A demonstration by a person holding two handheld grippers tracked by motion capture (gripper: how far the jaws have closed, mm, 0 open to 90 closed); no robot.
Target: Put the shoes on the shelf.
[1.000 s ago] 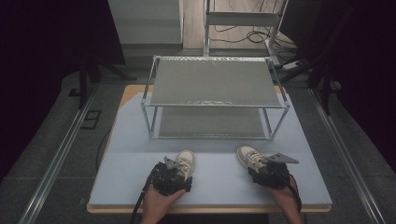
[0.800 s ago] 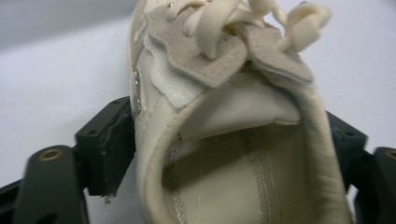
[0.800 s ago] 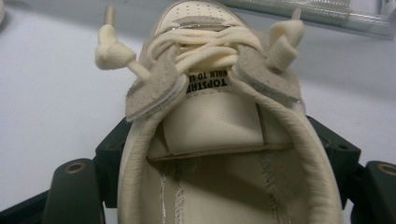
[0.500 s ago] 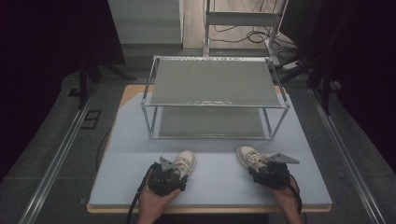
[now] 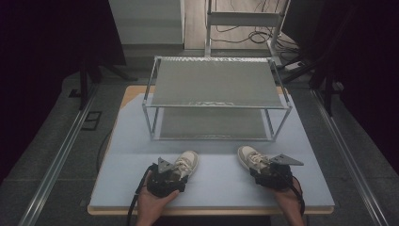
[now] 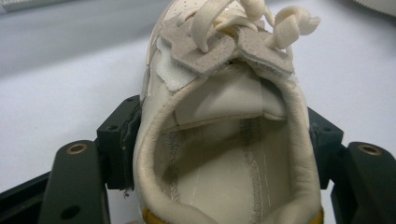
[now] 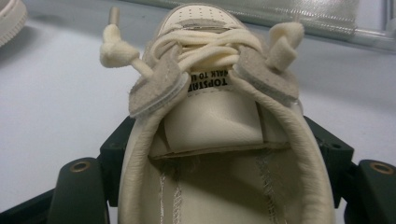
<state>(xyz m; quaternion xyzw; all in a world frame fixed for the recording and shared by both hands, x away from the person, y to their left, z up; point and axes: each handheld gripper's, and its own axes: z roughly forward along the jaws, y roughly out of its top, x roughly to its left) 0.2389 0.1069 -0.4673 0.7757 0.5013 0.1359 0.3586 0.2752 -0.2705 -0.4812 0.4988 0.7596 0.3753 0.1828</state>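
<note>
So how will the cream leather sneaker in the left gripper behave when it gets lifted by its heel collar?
The cream leather sneaker probably flexes: its padded collar already bows between the left gripper jaws. Held at the heel, the toe may droop. The knotted laces look loose and will likely swing.

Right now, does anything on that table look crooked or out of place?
Mildly: the left shoe and right shoe splay apart, toes angled outward rather than parallel. The rack stands square.
</note>
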